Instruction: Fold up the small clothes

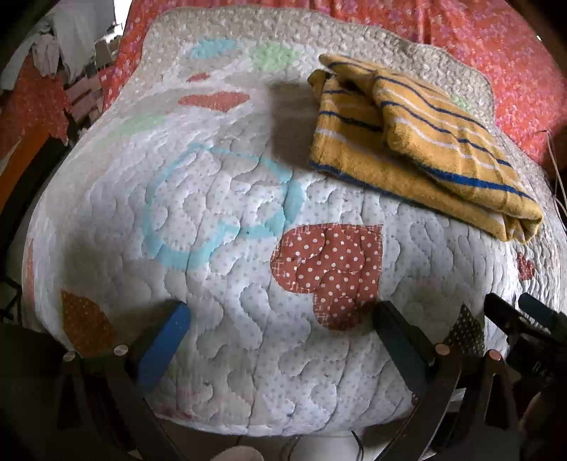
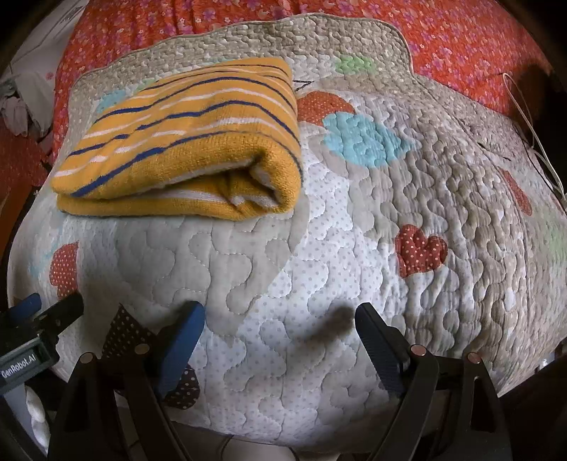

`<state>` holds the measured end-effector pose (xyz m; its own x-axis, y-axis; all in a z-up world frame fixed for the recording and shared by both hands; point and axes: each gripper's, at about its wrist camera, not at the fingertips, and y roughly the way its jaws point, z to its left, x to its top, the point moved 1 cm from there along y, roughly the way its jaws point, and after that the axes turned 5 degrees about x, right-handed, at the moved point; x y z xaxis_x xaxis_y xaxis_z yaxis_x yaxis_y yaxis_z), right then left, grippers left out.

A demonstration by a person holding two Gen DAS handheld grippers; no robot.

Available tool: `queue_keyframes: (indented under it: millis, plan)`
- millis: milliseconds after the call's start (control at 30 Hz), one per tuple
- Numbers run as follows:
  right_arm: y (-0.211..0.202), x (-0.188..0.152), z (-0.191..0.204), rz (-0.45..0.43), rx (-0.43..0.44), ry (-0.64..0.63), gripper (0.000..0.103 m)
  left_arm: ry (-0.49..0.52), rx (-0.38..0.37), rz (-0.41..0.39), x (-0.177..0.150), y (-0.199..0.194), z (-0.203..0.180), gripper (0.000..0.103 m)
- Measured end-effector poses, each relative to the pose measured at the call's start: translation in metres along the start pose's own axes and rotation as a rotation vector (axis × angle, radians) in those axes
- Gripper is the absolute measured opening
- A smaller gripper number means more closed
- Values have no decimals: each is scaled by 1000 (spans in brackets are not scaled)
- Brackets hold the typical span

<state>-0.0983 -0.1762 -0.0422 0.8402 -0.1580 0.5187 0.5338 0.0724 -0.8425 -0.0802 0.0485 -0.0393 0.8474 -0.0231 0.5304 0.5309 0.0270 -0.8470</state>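
Observation:
A yellow garment with blue and white stripes [image 1: 418,142] lies folded on the quilted mat [image 1: 230,198], at the upper right in the left wrist view. In the right wrist view the same folded garment [image 2: 184,142] sits at the upper left, its rolled fold edge facing me. My left gripper [image 1: 281,312] hovers over the near part of the mat, open, with nothing between its fingers. My right gripper [image 2: 280,312] is open too, over bare quilt [image 2: 319,248], with nothing between its fingers. Both stand well short of the garment. The left gripper's fingers [image 2: 42,319] show at the right wrist view's left edge.
The mat, white with red dotted hearts and blue and green patches, lies on a bed with an orange-red flowered cover [image 2: 460,32]. A thin white cord [image 2: 531,131] runs along the mat's right side. Clutter and cloth [image 1: 46,60] show past the bed's left edge.

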Motion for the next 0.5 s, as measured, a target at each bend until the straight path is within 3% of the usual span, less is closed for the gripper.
queue_keyframes:
  millis: [500]
  plan:
    - [-21,-2,32,-89,-6,-167,90,21,12,-21,0,-3,-2,103]
